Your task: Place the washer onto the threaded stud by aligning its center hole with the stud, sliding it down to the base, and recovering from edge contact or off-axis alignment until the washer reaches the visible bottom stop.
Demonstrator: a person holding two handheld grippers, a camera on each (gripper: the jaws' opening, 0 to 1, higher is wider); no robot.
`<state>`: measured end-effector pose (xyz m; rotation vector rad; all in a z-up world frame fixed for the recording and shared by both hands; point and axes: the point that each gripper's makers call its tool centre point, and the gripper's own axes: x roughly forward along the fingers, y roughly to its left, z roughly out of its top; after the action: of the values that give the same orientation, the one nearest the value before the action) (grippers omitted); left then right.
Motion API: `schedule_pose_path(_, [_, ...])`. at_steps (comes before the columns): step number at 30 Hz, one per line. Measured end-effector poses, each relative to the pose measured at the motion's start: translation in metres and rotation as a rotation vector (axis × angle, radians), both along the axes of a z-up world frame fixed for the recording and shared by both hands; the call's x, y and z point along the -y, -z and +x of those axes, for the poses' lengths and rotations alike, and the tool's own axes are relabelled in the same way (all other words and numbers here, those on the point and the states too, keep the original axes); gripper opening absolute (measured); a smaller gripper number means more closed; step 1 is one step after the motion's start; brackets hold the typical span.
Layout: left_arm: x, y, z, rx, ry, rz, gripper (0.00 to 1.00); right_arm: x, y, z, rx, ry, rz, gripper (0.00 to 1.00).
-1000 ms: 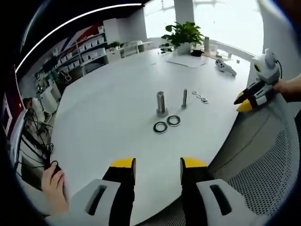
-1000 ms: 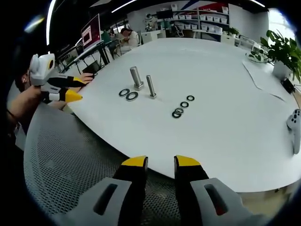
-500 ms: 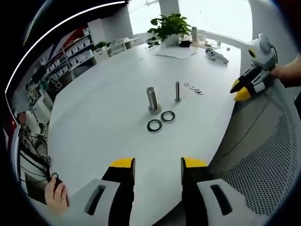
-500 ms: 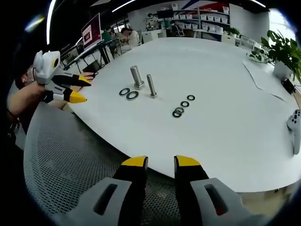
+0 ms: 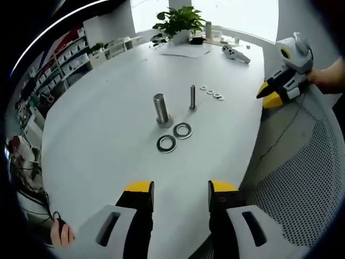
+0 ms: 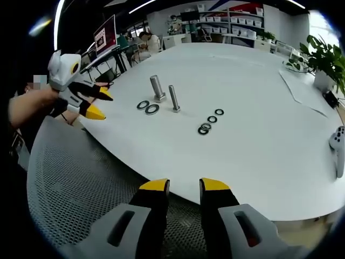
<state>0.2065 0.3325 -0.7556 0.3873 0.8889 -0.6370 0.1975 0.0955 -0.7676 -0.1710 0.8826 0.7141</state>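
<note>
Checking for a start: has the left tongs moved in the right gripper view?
Yes. The left tongs have risen and advanced toward the washers and studs, which stay fixed in this view.

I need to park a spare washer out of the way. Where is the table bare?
The round white table is bare between the row of small washers and its near edge. It is crowded around the thick steel stud, thin threaded stud and two large dark washers.
</note>
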Motion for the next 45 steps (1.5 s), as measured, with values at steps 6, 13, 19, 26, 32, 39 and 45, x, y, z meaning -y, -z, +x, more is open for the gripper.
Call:
schedule_pose_path(6, [0.006,0.003,0.016,-0.008,0.028,0.006,0.39,0.0,0.0,0.0,-0.001,0.003,0.0,0.25])
schedule_pose_path(13, [0.015,0.01,0.031,-0.041,0.069,-0.006,0.37,0.001,0.0,0.001,0.0,0.008,0.001,0.25])
schedule_pose_path(19, [0.022,0.013,0.042,-0.071,0.13,0.028,0.37,0.001,-0.001,0.001,0.005,0.011,0.004,0.25])
schedule_pose_path(26, [0.025,0.024,0.054,-0.129,0.204,0.078,0.34,0.001,-0.001,0.002,0.007,0.013,0.007,0.25])
schedule_pose_path(32, [0.029,0.031,0.063,-0.164,0.24,0.102,0.32,0.0,-0.001,0.001,0.004,0.008,0.005,0.25])
schedule_pose_path(39, [0.03,0.041,0.065,-0.209,0.293,0.145,0.32,0.001,0.0,0.0,-0.001,0.007,0.003,0.25])
schedule_pose_path(45, [0.031,0.04,0.07,-0.199,0.349,0.189,0.3,0.001,0.0,0.0,-0.004,0.009,0.001,0.25])
